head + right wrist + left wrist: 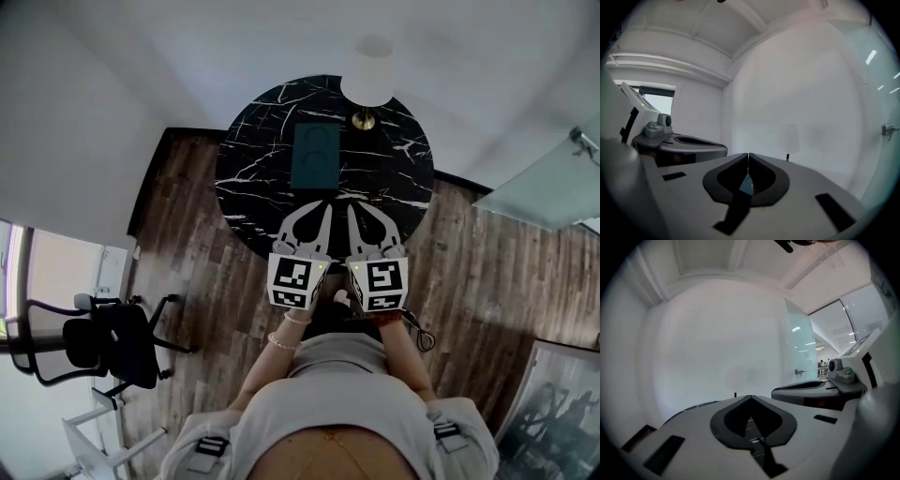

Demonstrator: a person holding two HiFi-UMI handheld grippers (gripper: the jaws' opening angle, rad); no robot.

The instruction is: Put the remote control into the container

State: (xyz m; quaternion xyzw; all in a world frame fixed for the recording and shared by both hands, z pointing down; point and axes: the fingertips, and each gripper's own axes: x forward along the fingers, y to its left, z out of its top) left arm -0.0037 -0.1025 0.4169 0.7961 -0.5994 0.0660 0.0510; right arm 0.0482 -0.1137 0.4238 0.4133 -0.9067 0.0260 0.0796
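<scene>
We stand in a white-walled room on a wood-plank floor (197, 234), looking down on a round black marble table (258, 159) veined in white that sits close to the far wall. An office chair (112, 342) stands well off to our left and a glass panel (548, 183) to our right. A lamp (367, 70) with a white shade rises at the table's far edge. Its brass foot is just beside the far right corner of the dark teal container (315, 155). The container lies flat near the table's middle, its long axis running straight away from us and its near short end facing the tongs. Bare marble lies open on both long sides and in front of that near end. We cannot make out the remote control in any view. Our left gripper (327, 204) (750, 397) and right gripper (350, 208) (748, 154) are side by side over the table's near rim, pointing at the container. Both are clenched tip to tip with nothing between.
</scene>
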